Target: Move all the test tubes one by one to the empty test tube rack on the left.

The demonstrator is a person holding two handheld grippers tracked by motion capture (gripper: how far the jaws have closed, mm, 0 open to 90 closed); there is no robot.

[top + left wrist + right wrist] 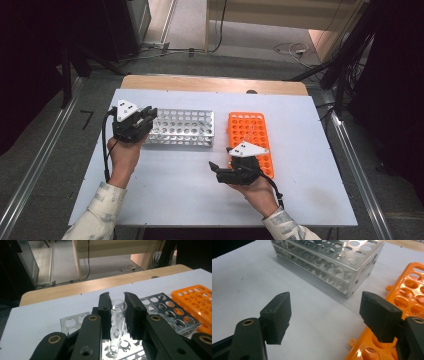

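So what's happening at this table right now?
A person works with a handheld gripper in each hand. The left gripper is shut on a clear test tube, holding it upright over the metal rack. The right gripper waits open and empty beside the orange rack.

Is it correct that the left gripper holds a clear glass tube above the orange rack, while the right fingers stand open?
Not quite. The left gripper holds the clear glass tube above the metal rack, not the orange rack, as the left gripper view shows. The right gripper is indeed open.
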